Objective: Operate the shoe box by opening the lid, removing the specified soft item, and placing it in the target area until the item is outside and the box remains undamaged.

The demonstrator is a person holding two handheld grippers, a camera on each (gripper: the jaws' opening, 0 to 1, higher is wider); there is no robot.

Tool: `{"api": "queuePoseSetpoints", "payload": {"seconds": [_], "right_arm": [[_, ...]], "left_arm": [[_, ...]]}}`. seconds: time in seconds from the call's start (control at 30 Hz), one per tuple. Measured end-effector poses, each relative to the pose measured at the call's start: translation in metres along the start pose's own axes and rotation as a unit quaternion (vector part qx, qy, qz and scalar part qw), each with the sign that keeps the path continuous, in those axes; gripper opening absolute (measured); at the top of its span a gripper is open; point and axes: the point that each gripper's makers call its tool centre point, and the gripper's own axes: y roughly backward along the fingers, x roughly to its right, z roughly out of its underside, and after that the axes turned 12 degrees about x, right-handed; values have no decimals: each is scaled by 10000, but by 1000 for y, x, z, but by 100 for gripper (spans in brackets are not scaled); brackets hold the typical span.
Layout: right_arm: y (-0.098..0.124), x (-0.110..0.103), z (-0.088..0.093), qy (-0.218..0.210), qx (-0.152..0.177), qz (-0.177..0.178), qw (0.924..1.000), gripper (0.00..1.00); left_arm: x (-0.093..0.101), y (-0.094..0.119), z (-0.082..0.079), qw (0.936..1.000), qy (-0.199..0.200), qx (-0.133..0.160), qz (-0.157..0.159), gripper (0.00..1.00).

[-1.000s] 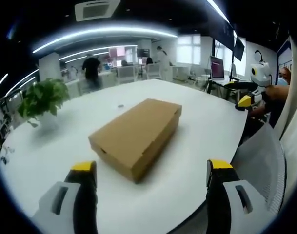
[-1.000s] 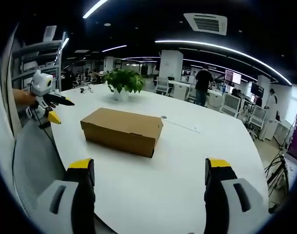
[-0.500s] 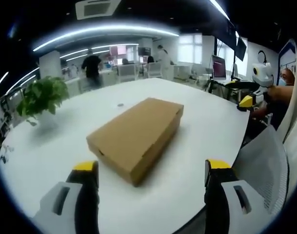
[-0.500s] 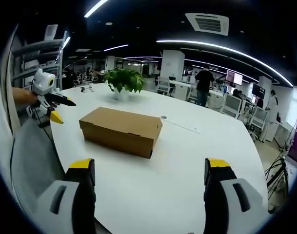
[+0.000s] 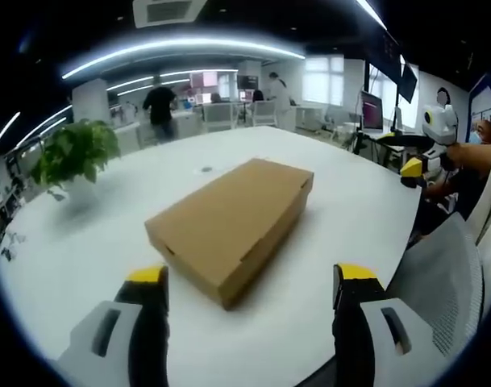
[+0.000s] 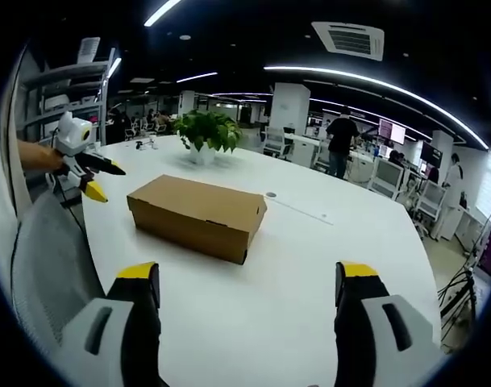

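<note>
A closed brown cardboard shoe box (image 5: pixel 229 227) (image 6: pixel 197 214) lies on the white round table (image 5: pixel 342 210) (image 6: pixel 326 266), its lid down. My left gripper (image 5: pixel 245 278) is open, hanging short of the box's near corner, with nothing between its yellow-tipped fingers. My right gripper (image 6: pixel 247 274) is open too, held back from the box's long side. The left gripper (image 6: pixel 88 169) also appears at the left of the right gripper view, held in a hand; the right gripper (image 5: pixel 422 153) appears at the right of the left gripper view. The box's contents are hidden.
A potted green plant (image 5: pixel 72 157) (image 6: pixel 205 133) stands on the table beyond the box. A grey mesh chair back (image 5: pixel 438 282) (image 6: pixel 43 266) is close to the table edge. A small round mark (image 6: pixel 270 194) lies past the box. People and desks fill the office behind.
Both views have shifted slightly as the hands moved; the box sits a little nearer in the right gripper view. The box itself has not moved.
</note>
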Motion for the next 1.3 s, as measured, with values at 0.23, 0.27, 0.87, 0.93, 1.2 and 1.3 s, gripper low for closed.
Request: {"api": "queuePoseSetpoints", "payload": {"seconds": [0.23, 0.27, 0.87, 0.93, 1.2, 1.3], "right_arm": [[-9, 1, 8, 40, -56, -124, 9999, 82], [-10, 1, 9, 43, -62, -143, 9999, 81], [-47, -1, 22, 135, -136, -626, 9979, 75], [-52, -2, 24, 157, -155, -696, 9973, 75], [-69, -5, 31, 223, -207, -957, 9949, 71], [-77, -5, 33, 244, -225, -1058, 9938, 69]], "left_arm": [[-2, -5, 4, 9998, 115, -13, -173, 81], [-2, -5, 4, 9997, 120, -16, -193, 81], [-13, -16, 15, 9977, 277, -65, -607, 74], [-16, -17, 18, 9974, 296, -79, -655, 74], [-23, -23, 30, 9957, 338, -174, -841, 70], [-23, -25, 33, 9953, 358, -212, -879, 68]]}}
